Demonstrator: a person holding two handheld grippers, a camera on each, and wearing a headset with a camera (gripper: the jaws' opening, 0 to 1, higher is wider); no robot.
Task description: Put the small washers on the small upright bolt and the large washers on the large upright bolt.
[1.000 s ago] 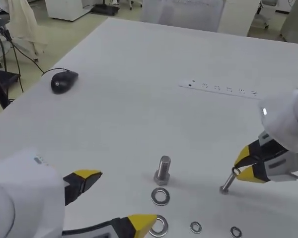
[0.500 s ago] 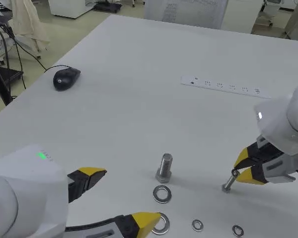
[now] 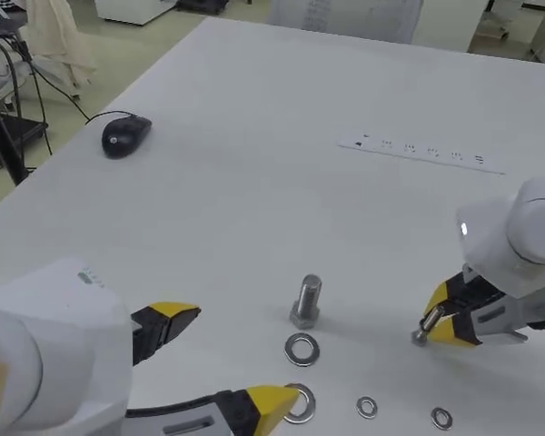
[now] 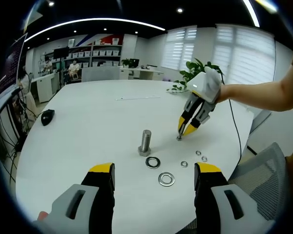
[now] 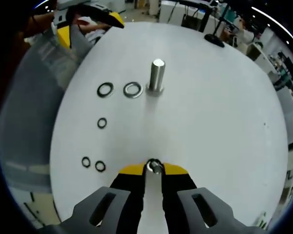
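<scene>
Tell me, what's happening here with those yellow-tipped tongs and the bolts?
A person works at a white table with a gripper in each hand. The right gripper is closed on what looks like a small washer at the top of the small bolt. The left gripper is open, near a large washer. The large bolt is bare. A second large washer and three loose small washers lie on the table.

no readable text or numbers, markings on the white power strip (image 3: 421,152) too small
</scene>
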